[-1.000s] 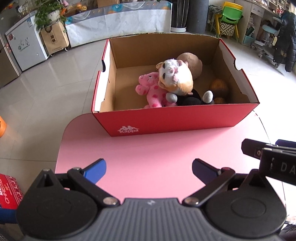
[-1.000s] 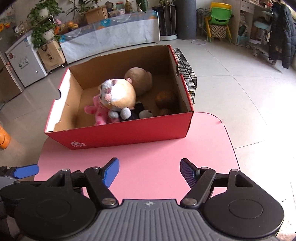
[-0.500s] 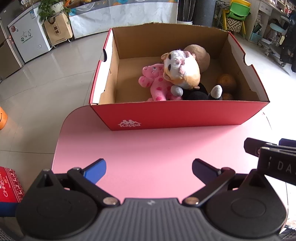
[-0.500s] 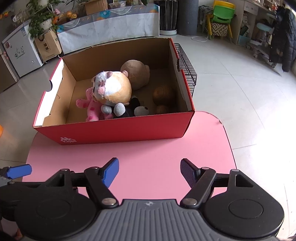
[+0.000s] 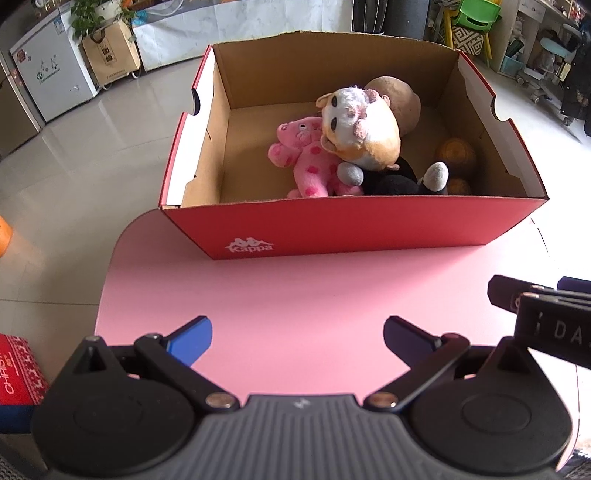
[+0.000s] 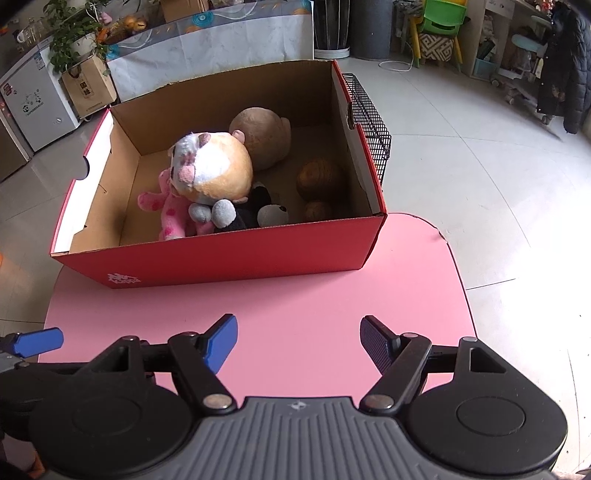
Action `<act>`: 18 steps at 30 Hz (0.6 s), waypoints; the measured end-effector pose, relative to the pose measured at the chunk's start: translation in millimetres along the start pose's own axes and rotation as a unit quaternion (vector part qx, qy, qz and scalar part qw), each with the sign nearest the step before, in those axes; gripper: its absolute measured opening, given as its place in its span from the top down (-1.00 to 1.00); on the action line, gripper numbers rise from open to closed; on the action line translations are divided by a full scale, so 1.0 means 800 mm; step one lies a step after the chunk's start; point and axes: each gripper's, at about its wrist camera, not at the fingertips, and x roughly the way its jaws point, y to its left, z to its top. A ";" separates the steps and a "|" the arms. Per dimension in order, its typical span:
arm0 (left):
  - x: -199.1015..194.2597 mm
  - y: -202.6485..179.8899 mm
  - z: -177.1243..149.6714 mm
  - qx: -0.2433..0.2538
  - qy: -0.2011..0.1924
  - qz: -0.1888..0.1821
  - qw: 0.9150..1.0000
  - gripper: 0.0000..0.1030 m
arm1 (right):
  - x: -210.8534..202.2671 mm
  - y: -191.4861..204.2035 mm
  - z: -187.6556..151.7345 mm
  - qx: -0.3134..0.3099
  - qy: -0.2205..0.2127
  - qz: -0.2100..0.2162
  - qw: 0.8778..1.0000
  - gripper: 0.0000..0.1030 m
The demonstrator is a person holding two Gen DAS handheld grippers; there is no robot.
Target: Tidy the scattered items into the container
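Lived-in home: tiled floor (image 6: 480,155), child's chair (image 6: 439,22), potted plants (image 6: 70,33).

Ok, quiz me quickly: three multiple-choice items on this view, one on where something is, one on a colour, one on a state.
1. Where is the pink spotted toy?
A. On the table
B. In the box
C. In a gripper

2. What colour is the box outside?
A. Red
B. Green
C. White

3. How are the two grippers?
A. Both shut on toys
B. One holding the box
C. Both open, holding nothing

Answers:
1 B: it lies inside the box against the orange-and-white toy.
2 A: the front wall is red.
3 C: the left gripper and right gripper show only the bare pink table between their fingers.
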 end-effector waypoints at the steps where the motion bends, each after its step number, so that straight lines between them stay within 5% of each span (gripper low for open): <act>1: 0.000 -0.001 0.000 0.000 0.000 0.001 1.000 -0.99 | 0.000 0.000 0.000 -0.001 0.000 -0.001 1.000 -0.44; 18: 0.005 0.025 0.003 -0.050 -0.003 0.006 0.999 -0.99 | 0.010 0.003 -0.001 -0.021 0.006 -0.019 1.000 -0.44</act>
